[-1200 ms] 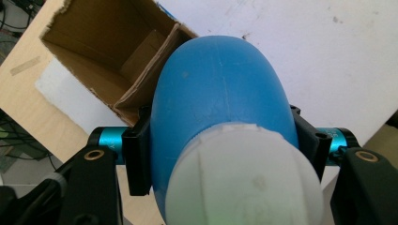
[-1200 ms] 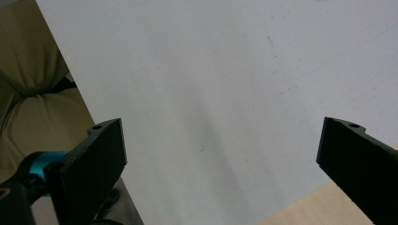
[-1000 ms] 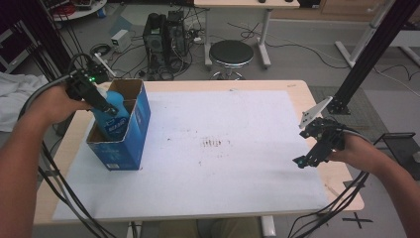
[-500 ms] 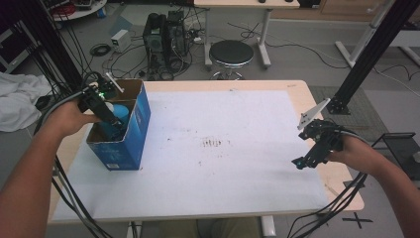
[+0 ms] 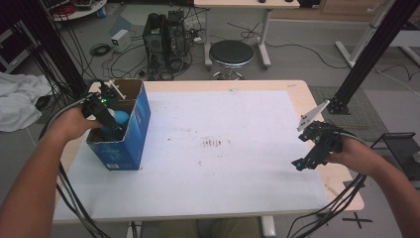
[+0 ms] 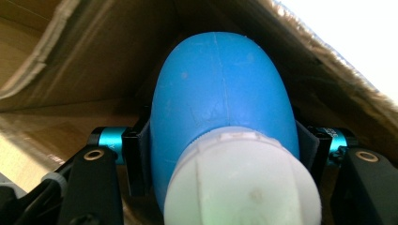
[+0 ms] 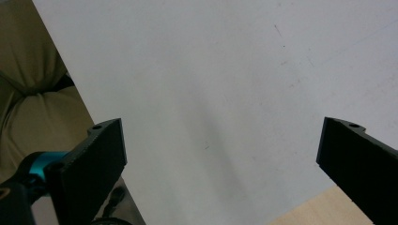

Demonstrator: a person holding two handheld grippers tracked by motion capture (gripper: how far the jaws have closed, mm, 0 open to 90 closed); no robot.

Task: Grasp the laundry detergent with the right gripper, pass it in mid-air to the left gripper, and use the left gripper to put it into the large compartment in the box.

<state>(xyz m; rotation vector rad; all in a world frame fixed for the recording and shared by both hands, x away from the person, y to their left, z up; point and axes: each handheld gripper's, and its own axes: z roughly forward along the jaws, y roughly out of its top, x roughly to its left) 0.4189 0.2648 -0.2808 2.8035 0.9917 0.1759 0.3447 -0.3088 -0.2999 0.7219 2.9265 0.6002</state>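
A blue bottle [image 6: 220, 98] with a white cap [image 6: 241, 183] is clamped between the jaws of my left gripper [image 6: 220, 154], inside an open cardboard box. In the high view the left gripper [image 5: 111, 124] reaches down into the blue box [image 5: 126, 144] at the table's left side, and a bit of the blue bottle [image 5: 122, 117] shows in the box's mouth. My right gripper [image 5: 307, 161] hovers over the table's right part, jaws wide apart. In the right gripper view the right gripper [image 7: 220, 154] has nothing but white table cover between its jaws.
A white sheet [image 5: 213, 148] covers most of the wooden table [image 5: 302, 94]. Behind the table are a black stool [image 5: 231, 52], computer gear and cables on the floor. A black frame post [image 5: 361, 64] rises at the right.
My left gripper has gone lower into the box with the blue bottle. The right gripper has barely shifted.
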